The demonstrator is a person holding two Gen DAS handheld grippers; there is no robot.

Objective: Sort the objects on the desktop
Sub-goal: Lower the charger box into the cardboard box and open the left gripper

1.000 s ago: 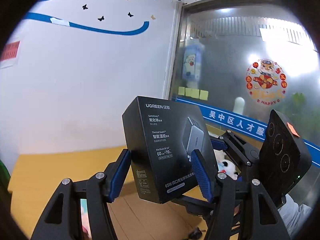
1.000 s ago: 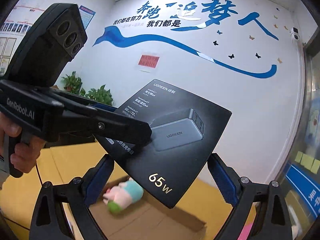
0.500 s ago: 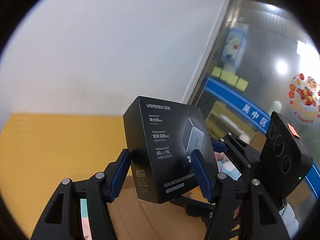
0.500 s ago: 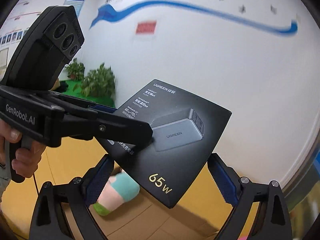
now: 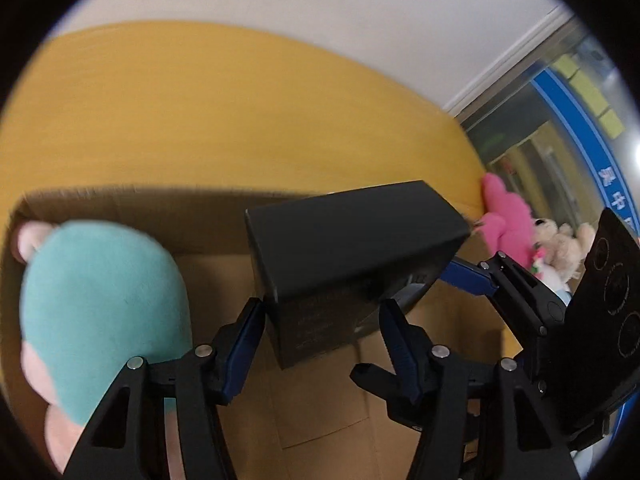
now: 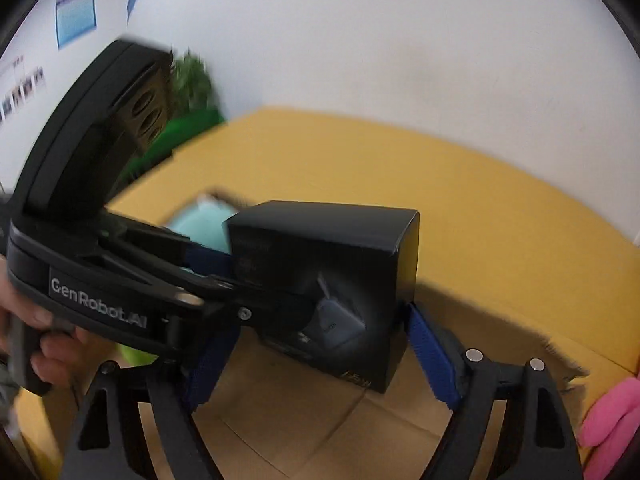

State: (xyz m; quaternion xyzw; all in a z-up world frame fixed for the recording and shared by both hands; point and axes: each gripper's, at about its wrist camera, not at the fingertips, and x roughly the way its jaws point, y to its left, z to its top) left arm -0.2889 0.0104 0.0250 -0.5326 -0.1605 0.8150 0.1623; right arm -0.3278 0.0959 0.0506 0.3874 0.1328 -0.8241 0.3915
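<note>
A black charger box (image 5: 352, 256) is held between both grippers over an open cardboard box (image 5: 320, 420). My left gripper (image 5: 322, 332) is shut on its lower end with blue pads on both sides. In the right wrist view the black box (image 6: 336, 280) sits between my right gripper's (image 6: 316, 352) blue pads; the right pad touches its corner and the left gripper's arm covers the left pad. A teal and pink plush toy (image 5: 100, 300) lies in the cardboard box at the left.
The cardboard box stands on a yellow table (image 5: 220, 100) against a white wall. A pink plush (image 5: 506, 216) and a beige plush (image 5: 560, 240) lie at the box's right edge. A green plant (image 6: 192, 92) stands at the far left.
Both grippers have tilted down with the black box, from high in front of the wall to low over the cardboard box. The box is now seen from its top edge.
</note>
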